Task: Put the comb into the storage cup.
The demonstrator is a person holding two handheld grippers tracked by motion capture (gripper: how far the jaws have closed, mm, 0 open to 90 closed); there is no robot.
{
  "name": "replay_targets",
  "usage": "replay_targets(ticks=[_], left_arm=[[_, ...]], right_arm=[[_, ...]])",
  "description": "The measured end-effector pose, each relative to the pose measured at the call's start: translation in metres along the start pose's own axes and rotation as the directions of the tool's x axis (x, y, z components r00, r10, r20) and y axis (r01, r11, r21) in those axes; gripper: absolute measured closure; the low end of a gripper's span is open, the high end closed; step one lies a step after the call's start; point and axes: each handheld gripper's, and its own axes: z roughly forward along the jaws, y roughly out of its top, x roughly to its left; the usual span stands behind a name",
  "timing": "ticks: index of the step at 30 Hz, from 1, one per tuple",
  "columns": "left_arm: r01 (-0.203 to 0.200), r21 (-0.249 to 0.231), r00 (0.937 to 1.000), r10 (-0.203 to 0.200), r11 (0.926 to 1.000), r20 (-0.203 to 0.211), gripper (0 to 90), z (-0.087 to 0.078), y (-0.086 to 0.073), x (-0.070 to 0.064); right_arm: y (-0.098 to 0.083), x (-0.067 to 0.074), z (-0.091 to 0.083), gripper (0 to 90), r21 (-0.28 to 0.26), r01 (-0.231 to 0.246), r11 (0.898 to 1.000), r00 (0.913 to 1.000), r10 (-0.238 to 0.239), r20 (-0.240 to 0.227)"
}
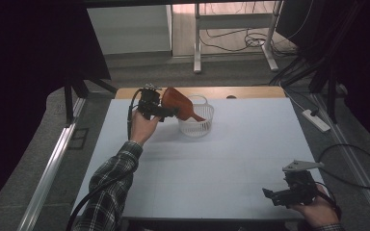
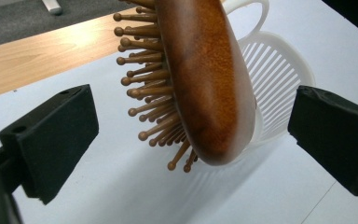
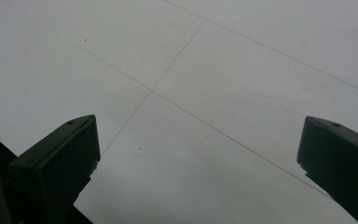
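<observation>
A brown wooden hairbrush leans out of a small white slatted basket at the far middle of the table, head up and to the left, handle down inside. In the left gripper view the brush stands between the jaws with its bristles towards the left jaw, and the basket is behind it. My left gripper is open, with a gap on both sides of the brush head. My right gripper rests open over bare table at the near right.
The white table top has a wooden strip along its far edge. On the floor to the right lie a power strip and cables. White desk legs stand behind the table.
</observation>
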Motion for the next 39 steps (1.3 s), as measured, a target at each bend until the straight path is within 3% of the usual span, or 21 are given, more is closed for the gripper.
replay_targets(ticks=[6, 20, 39], left_arm=[[-0.029, -0.008, 0.9994, 0.029, 0.9996, -0.017, 1.0, -0.005, 0.000, -0.001], [-0.052, -0.027, 0.9984, 0.051, 0.9983, -0.024, 0.1, -0.019, -0.005, -0.001], [-0.069, -0.049, 0.9976, 0.070, 0.9964, 0.001, 0.2, -0.027, -0.016, -0.002]], right_arm=[[0.000, 0.000, 0.000, 0.0, -0.003, 0.000, 1.000, 1.0000, 0.000, -0.003], [0.000, -0.001, -0.001, 0.0, -0.011, -0.001, 1.000, 1.0000, 0.001, -0.008], [0.000, 0.000, -0.001, 0.0, -0.010, 0.001, 1.000, 1.0000, -0.001, -0.005]])
